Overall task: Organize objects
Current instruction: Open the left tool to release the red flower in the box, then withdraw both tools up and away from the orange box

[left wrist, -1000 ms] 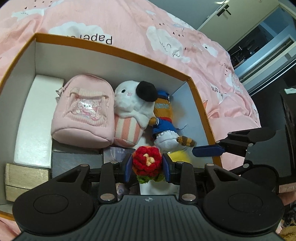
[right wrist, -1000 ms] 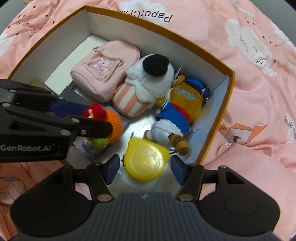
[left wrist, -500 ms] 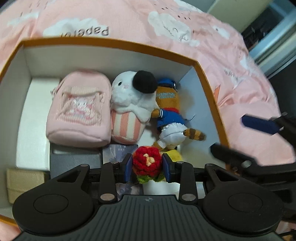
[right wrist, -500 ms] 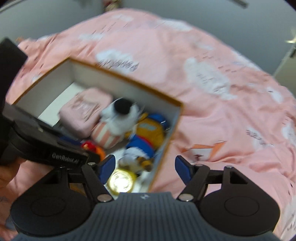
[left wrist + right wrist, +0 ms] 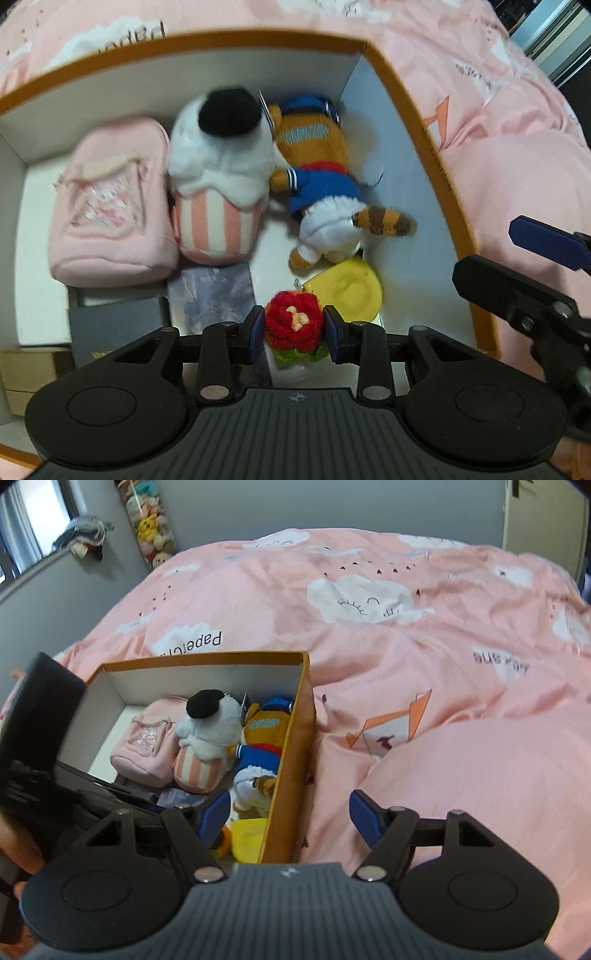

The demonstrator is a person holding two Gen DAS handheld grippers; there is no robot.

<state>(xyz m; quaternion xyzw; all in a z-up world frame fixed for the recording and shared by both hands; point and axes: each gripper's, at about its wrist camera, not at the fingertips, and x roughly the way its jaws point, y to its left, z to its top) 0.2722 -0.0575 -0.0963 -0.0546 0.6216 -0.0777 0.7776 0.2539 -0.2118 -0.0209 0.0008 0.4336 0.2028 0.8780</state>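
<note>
The left tongs (image 5: 294, 334) grip the red crocheted flower (image 5: 293, 325) low over the box's (image 5: 424, 122) near end, with the pink pouch (image 5: 110, 206) ahead to their left and the yellow disc (image 5: 345, 291) just beyond their right pad. The right tongs (image 5: 290, 818) have just opened wider and swung off the disc — empty now, straddling the box's side wall, so that piece looks delivered. The flower's base is hidden behind the pads, and the pouch is blurred.
</note>
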